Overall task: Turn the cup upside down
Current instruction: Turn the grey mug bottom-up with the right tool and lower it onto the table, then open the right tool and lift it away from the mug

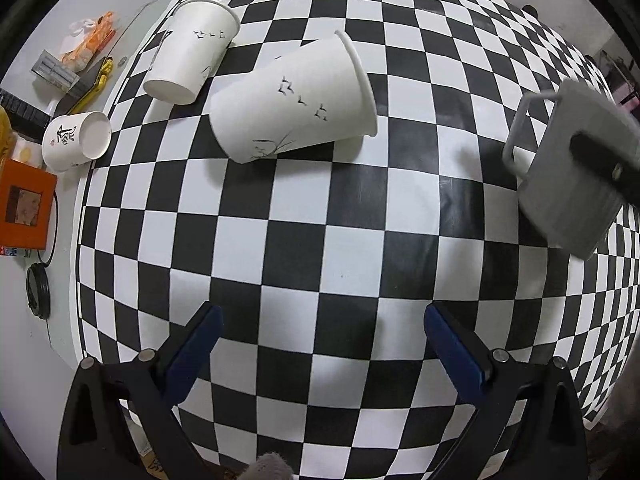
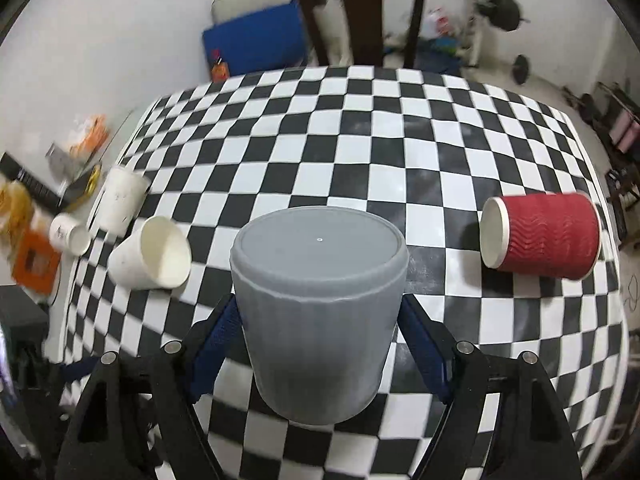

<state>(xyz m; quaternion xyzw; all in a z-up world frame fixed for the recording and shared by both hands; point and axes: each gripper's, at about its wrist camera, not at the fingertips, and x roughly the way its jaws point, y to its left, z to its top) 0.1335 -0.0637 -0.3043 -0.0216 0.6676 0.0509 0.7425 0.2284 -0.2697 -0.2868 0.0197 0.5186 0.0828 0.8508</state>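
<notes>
Between your right tool pads the grey cup sits pinched, base up; release high and it topples. Left tool spread, idle.

A lived-in home room — a dark wooden chair stands at top centre behind the checkered counter, a blue mat leans on the wall beside it, and a barbell rack fills the upper right.

Black calligraphy character, illegible, on the small paper cup.
</notes>
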